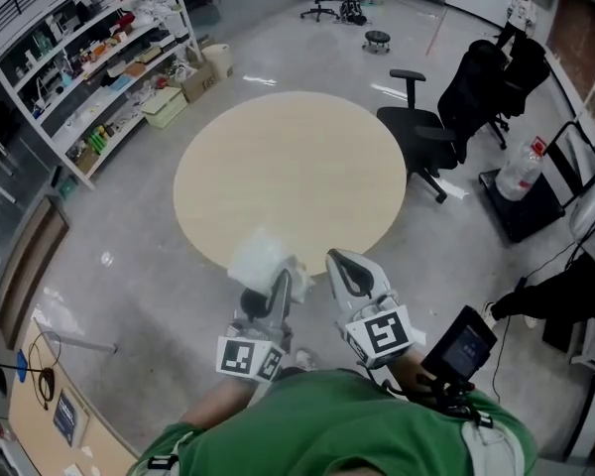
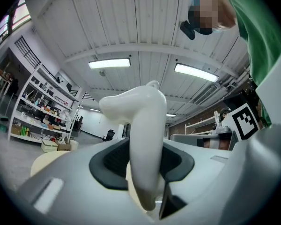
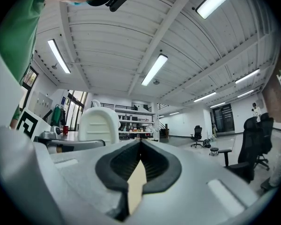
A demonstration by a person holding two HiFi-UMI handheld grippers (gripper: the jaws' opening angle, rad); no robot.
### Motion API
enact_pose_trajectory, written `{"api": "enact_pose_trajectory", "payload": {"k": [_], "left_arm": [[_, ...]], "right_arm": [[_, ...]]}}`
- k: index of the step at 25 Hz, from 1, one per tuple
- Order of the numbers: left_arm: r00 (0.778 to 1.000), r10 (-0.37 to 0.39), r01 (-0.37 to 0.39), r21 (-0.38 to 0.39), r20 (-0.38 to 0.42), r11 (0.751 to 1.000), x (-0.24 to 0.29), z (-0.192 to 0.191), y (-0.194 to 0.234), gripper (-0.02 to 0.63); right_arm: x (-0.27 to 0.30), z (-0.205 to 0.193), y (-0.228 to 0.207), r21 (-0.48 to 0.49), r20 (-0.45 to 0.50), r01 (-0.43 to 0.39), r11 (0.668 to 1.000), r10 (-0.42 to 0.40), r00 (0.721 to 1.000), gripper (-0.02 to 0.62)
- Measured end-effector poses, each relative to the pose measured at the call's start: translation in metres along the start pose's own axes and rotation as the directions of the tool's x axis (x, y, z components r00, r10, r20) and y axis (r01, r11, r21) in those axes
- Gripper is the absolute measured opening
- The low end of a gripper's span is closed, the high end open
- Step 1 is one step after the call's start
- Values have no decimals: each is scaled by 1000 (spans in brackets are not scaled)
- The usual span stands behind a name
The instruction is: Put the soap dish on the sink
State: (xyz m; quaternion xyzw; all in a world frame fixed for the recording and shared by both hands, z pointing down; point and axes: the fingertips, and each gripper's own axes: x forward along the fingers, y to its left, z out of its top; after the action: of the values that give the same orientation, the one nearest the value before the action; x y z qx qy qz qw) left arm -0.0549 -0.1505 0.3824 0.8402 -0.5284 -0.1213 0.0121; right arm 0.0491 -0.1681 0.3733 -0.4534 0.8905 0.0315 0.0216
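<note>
Your left gripper (image 2: pixel 143 165) has its jaws part-way apart, with the dark pads pressed on either side of the soap dish (image 2: pixel 141 125). You hold the dish edge-on, so it rises out of the jaws. In the left gripper view it is glossy white and smooth, with a rounded lip that curls over at the top. In the right gripper view its broad face shows rounded corners and raised ribs running across it. In the head view the dish is a blurred white shape in front of you, just at the near edge of the round beige table (image 1: pixel 293 172). Your right gripper (image 3: pixel 139 146) is beside the left one with its jaws together at the tips and nothing between them. At your left a white shelf unit (image 1: pixel 84 62) is crowded with small goods too small to name. At its foot sit a pale green box (image 1: pixel 165 107) and a cardboard box (image 1: pixel 200 79), and you cannot tell what is in either. At your right a large clear bottle (image 1: pixel 521 170) rests on a black cart (image 1: pixel 524 216).
</note>
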Motion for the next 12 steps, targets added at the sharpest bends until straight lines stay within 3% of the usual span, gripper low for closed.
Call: {"api": "enact_pose_trajectory", "payload": {"k": [12], "left_arm": [[1000, -29, 29, -16, 11, 999, 13, -2, 48, 150]], "right_arm": [[50, -4, 12, -23, -9, 38, 999, -38, 999, 3]]}}
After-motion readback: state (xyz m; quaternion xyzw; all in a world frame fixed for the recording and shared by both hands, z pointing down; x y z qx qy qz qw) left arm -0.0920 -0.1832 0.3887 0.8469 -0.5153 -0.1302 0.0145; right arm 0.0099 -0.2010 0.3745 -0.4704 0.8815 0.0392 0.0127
